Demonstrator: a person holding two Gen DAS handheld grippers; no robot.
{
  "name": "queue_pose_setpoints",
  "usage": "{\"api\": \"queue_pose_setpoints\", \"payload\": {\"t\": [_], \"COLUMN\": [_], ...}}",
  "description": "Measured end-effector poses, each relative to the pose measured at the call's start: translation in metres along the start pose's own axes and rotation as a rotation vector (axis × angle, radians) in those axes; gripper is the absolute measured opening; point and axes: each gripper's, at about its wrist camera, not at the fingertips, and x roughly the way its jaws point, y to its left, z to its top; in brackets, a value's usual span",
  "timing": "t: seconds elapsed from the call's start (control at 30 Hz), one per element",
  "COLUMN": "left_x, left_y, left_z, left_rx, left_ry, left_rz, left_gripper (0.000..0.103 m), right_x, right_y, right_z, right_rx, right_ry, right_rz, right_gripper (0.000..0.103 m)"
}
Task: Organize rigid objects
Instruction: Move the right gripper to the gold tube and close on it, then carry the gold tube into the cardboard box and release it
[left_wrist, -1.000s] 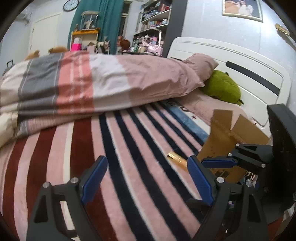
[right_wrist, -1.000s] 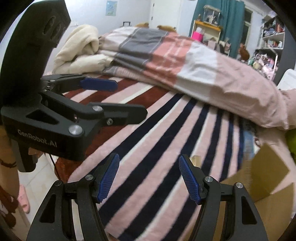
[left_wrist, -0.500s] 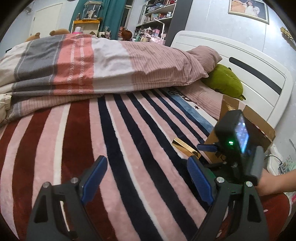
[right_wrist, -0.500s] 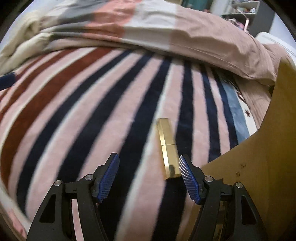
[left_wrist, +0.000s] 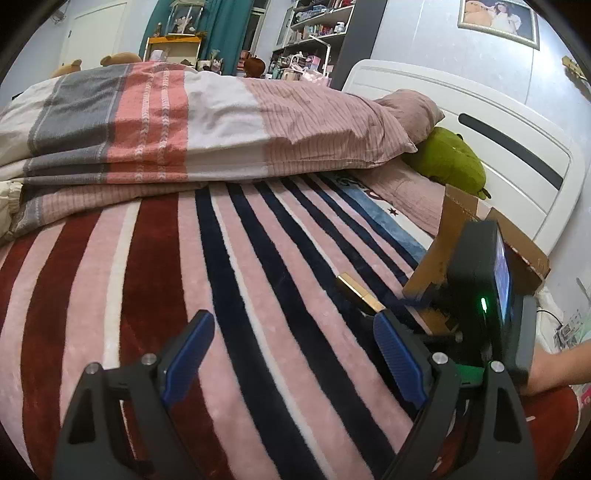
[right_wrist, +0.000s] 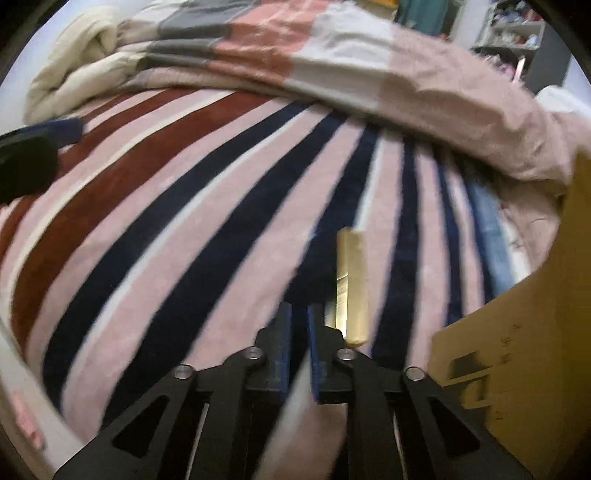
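Observation:
A slim gold rectangular bar (right_wrist: 352, 284) lies on the striped blanket (right_wrist: 184, 221); it also shows in the left wrist view (left_wrist: 360, 293). My right gripper (right_wrist: 299, 332) is shut on nothing, its tips just left of the bar's near end. It shows from behind in the left wrist view (left_wrist: 484, 295), low beside the cardboard box (left_wrist: 491, 251). My left gripper (left_wrist: 295, 343) is open and empty above the blanket, left of the bar.
The open cardboard box (right_wrist: 535, 314) stands at the right on the bed. A folded quilt (left_wrist: 184, 122) and pillows lie at the back, with a green plush (left_wrist: 450, 162) by the white headboard (left_wrist: 498, 140).
My right gripper has closed its jaws from open and moved down close to the gold bar. The left gripper stays open and has shifted only slightly.

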Motion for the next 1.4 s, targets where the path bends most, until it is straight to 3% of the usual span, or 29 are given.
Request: {"api": "queue_pose_setpoints", "payload": {"t": [0.07,0.13,0.23,0.27,0.3,0.33,0.37,0.57,0.67,0.87,1.07,1.1,1.2,1.27,1.4], "left_x": [0.002,0.003,0.005,0.005,0.005,0.005,0.005,0.006,0.008,0.014,-0.011,-0.016,-0.024,-0.024,-0.014], "left_y": [0.001,0.002,-0.001,-0.003,-0.004,-0.005,-0.005,-0.001,0.0,0.0,-0.027,-0.034,-0.058,-0.08,-0.118], "left_z": [0.0,0.0,0.0,0.0,-0.001,-0.001,-0.001,-0.003,-0.005,-0.009,0.024,0.03,0.048,0.058,0.073], "left_rx": [-0.007,-0.013,-0.007,-0.002,0.003,0.007,0.008,-0.008,-0.007,-0.023,-0.015,-0.01,0.015,0.055,0.11], "left_ry": [0.005,0.007,0.011,0.011,0.013,0.013,0.014,0.018,0.03,0.061,-0.044,-0.064,-0.105,-0.115,-0.122], "left_rz": [0.006,0.003,-0.003,-0.006,-0.007,-0.007,-0.006,-0.006,-0.002,-0.035,-0.184,-0.213,-0.287,-0.31,-0.316], "left_gripper": [0.086,0.086,0.086,0.086,0.086,0.086,0.086,0.086,0.086,0.086,0.085,0.083,0.062,0.039,0.039], "right_x": [0.003,0.013,0.035,0.04,0.043,0.043,0.041,0.02,0.018,0.019,-0.073,-0.088,-0.122,-0.14,-0.161], "right_y": [-0.009,-0.023,-0.029,-0.028,-0.029,-0.028,-0.026,0.0,0.023,0.019,0.009,0.004,-0.009,-0.016,-0.045], "right_z": [0.004,0.006,0.007,0.006,0.006,0.007,0.007,-0.006,-0.009,-0.007,0.005,0.005,0.006,0.003,-0.008], "right_rx": [0.036,0.096,0.155,0.164,0.165,0.157,0.146,0.022,-0.058,-0.046,-0.077,-0.08,-0.087,-0.09,-0.052], "right_ry": [-0.011,0.015,0.095,0.101,0.094,0.082,0.079,0.064,0.063,0.019,-0.201,-0.235,-0.298,-0.324,-0.341], "right_rz": [-0.044,-0.062,-0.016,-0.003,0.013,0.029,0.026,0.248,0.237,0.252,0.315,0.318,0.31,0.285,0.242], "right_gripper": [0.066,0.062,0.061,0.052,0.03,0.018,0.013,0.013,0.014,0.013,0.013,0.013,0.013,0.013,0.013]}}
